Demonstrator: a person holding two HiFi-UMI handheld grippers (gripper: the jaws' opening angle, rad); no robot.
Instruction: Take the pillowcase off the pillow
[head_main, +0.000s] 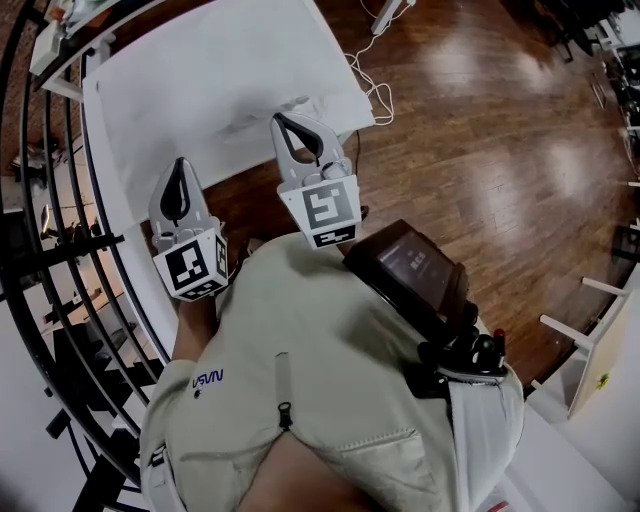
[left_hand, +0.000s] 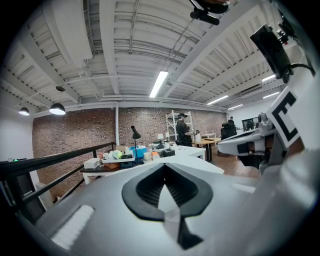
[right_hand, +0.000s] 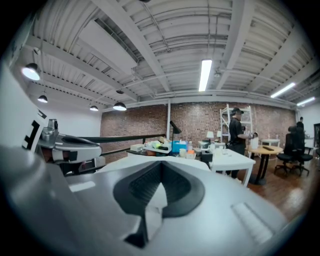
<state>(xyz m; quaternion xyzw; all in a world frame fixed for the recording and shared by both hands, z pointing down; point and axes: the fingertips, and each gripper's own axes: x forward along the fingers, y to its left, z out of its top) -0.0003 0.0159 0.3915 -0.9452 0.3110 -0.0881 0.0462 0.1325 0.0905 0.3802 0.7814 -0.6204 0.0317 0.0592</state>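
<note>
The white pillow (head_main: 220, 70) lies flat on the white bench (head_main: 112, 190), in front of the person. Its case shows a small crease near the closer edge; where case ends and pillow begins I cannot tell. The 2 tools are held side by side above this closer edge. The left tool (head_main: 180, 163) is closed and empty. The right tool (head_main: 280, 118) is closed too, with nothing between its jaws, just beside the crease.
</note>
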